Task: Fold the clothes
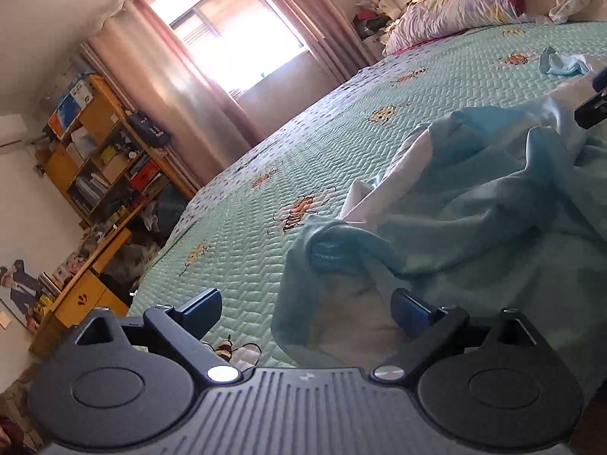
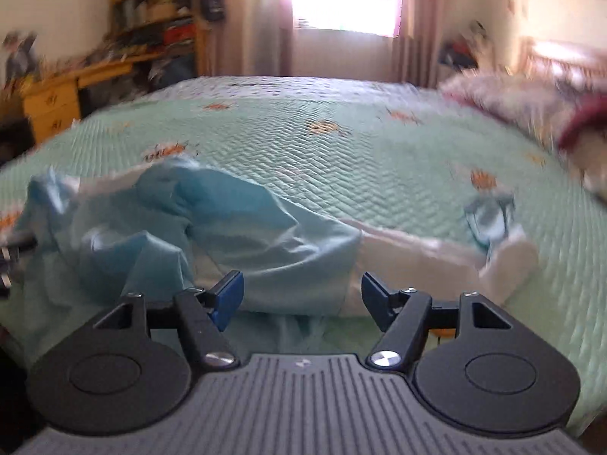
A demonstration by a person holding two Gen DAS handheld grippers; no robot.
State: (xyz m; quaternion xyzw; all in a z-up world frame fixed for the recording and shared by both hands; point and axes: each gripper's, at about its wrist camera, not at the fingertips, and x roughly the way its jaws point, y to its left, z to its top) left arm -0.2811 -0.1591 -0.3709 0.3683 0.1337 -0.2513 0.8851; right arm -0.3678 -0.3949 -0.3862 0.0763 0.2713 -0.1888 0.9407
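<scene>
Currently, one blue-and-white garment (image 2: 212, 227) lies crumpled on the green quilted bedspread (image 2: 341, 140), bunched in loose ridges, with a white part (image 2: 508, 261) stretched toward the right. No flat fold with squared edges shows anywhere on it, so the folding is judged as not finished; what it needs is to be spread flat and folded. One small blue piece of cloth (image 1: 557, 62) lies apart, farther up the bed; whether it is a separate item or a part of the same garment cannot be told.

Grippers: two. The left gripper (image 1: 307, 311) has its jaws spread, with a blue hem lying between them, not pinched. The right gripper (image 2: 301, 295) is likewise spread, low at the garment's near edge, holding nothing. Pillows: one flowered pillow (image 1: 455, 7) at the head.
</scene>
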